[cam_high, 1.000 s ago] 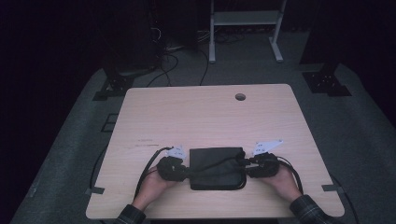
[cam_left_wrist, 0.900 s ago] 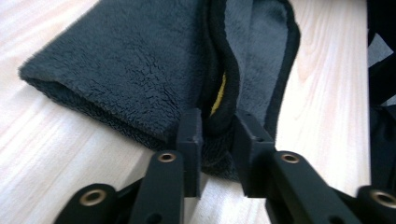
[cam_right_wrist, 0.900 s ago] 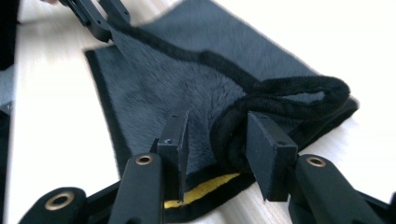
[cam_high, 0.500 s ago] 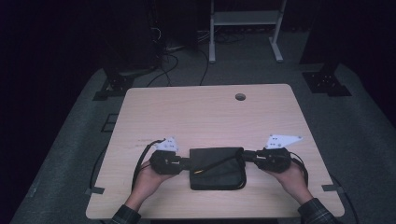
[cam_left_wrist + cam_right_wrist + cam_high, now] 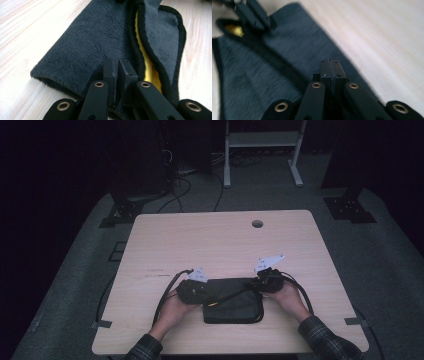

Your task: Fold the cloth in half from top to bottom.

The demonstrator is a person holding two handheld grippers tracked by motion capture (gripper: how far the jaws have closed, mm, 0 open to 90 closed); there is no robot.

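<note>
Work: folding the cloth [image 5: 232, 301] on the bench [image 5: 220, 240].
Done: cloth doubled over, yellow inside showing.
Left tool [image 5: 119, 67]: closed, nothing visibly pinched.
Right tool [image 5: 331, 68]: just closed, same.
Left: likely another fold.

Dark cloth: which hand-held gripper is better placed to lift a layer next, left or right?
Probably left. The left hand-held gripper sits shut right beside the dark cloth's parted black-trimmed edge showing yellow lining. The right hand-held gripper sits shut at the far end.
</note>
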